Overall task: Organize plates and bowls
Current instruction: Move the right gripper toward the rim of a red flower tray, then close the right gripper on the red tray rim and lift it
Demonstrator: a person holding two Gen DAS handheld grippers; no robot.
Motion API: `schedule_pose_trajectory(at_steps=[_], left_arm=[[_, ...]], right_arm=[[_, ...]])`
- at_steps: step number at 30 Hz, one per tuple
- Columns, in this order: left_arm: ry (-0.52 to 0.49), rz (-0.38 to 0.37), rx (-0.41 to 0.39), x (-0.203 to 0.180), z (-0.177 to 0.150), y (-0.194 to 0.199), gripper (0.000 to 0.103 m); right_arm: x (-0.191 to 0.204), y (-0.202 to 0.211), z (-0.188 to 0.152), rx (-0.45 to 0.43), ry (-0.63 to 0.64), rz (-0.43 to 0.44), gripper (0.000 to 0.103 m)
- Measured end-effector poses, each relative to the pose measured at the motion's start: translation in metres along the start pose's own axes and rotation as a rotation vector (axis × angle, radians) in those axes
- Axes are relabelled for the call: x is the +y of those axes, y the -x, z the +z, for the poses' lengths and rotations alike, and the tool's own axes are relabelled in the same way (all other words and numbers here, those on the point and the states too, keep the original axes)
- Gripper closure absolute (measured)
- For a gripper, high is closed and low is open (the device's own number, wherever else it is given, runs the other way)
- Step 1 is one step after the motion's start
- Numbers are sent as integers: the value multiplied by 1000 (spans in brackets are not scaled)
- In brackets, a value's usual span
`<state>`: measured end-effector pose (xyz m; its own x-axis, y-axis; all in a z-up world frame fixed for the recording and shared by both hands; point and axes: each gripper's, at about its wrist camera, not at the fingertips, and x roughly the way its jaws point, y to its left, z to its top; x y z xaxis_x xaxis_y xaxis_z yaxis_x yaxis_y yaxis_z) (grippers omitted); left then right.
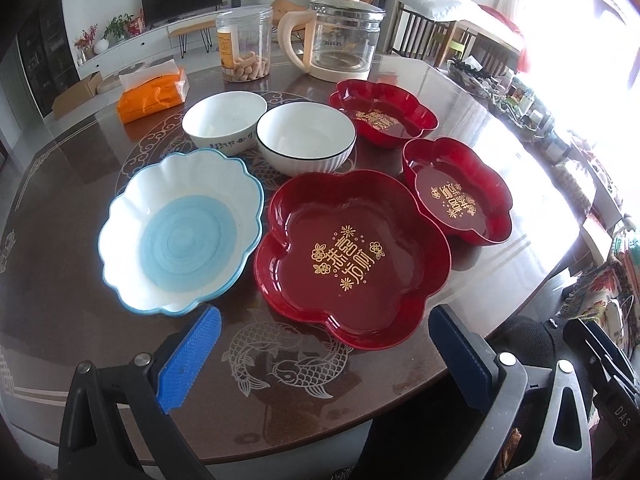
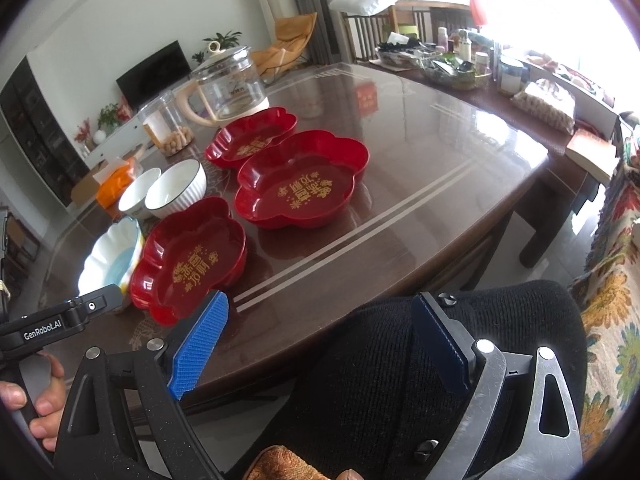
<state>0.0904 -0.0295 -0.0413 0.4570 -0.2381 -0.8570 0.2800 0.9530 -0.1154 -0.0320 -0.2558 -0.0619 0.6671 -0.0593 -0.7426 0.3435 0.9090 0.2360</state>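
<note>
A big red flower-shaped plate (image 1: 352,256) lies nearest my left gripper (image 1: 324,320), which is open and empty above the table's near edge. Two smaller red plates (image 1: 458,192) (image 1: 384,114) lie to the right and behind. A white-and-blue scalloped bowl (image 1: 180,232) sits left of the big plate. Two white bowls (image 1: 306,136) (image 1: 224,120) stand behind. My right gripper (image 2: 320,312) is open and empty, off the table's edge above a dark-clothed lap. In the right wrist view the red plates (image 2: 188,256) (image 2: 300,180) (image 2: 252,136) lie in a row.
A glass kettle (image 1: 344,40), a clear jar of snacks (image 1: 244,44) and an orange tissue pack (image 1: 154,94) stand at the table's far side. Clutter of bottles and boxes (image 2: 472,64) lines the far right edge. The brown glass-topped table (image 2: 440,160) is bare on the right.
</note>
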Motion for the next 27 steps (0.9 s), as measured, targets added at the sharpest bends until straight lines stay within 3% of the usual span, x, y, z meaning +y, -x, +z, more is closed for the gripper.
schedule_pose_trajectory(at_steps=[4,8,12,16,21,27], left_arm=[[-54,-13,-20,-17,31,-5,0],[-81,-33,-24,-35,78,-26,0],[-117,-51,39,-59,115,-70,1],[-134,-79,125,-80,135,-114,3],[-129,-49,191,-91,146,-154,19],[-95,-36,231,-96,147,-181,39]], right_arm=[[-11,2,14,-41,-9,30,8],[-39,-9,43,-86,-85,159,8],[-60,-43,77,47,-96,82,8],[-78,-71,108,139,-125,104,8],[-79,-115,136,225,-66,95,9],[-64,-160,135,332,-29,130,11]])
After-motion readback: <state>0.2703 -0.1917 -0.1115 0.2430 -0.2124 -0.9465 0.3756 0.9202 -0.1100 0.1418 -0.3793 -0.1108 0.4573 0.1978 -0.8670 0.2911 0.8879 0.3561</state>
